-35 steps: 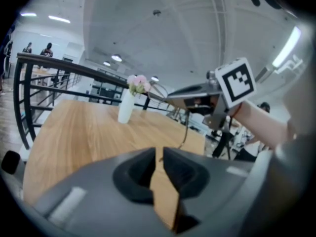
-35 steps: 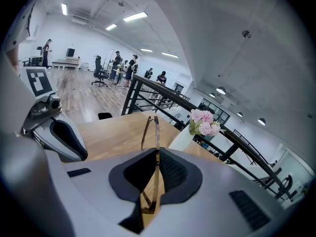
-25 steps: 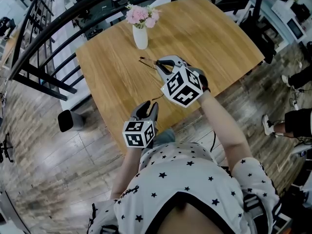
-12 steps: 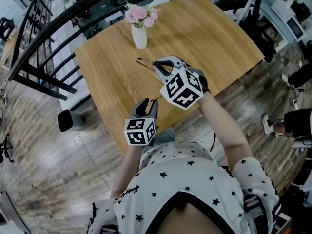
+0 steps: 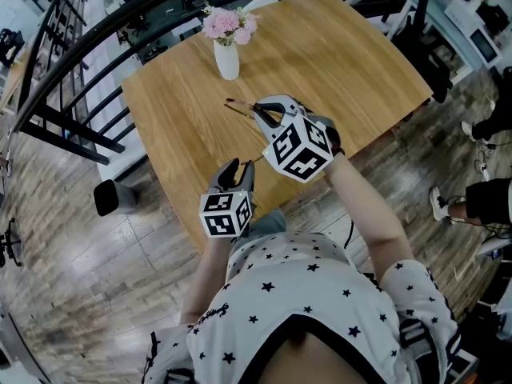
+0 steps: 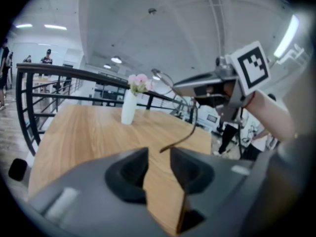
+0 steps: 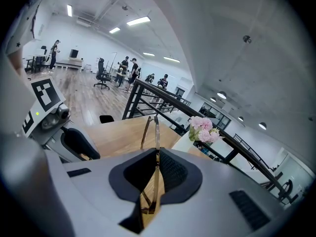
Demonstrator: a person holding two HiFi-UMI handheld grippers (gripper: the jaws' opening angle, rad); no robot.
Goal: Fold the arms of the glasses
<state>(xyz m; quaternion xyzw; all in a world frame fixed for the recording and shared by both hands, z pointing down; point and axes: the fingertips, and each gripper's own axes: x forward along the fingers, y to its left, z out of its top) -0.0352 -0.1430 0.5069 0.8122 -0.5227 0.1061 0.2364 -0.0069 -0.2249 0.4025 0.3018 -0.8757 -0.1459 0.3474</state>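
Thin gold-rimmed glasses hang above the wooden table, with my right gripper shut on them. In the right gripper view the frame runs edge-on between the pads of the right gripper. One arm curves down toward my left gripper, its tip just ahead of the jaws and touching neither pad. The left gripper is open and holds nothing, near the table's front edge. From the right gripper view the left gripper shows low on the left.
A white vase with pink flowers stands at the table's far left; the vase also shows in the left gripper view. A black railing curves behind the table. A person's legs are at the right on the wood floor.
The left gripper has shifted slightly left, away from the arm's tip. The right gripper and the glasses have kept still.
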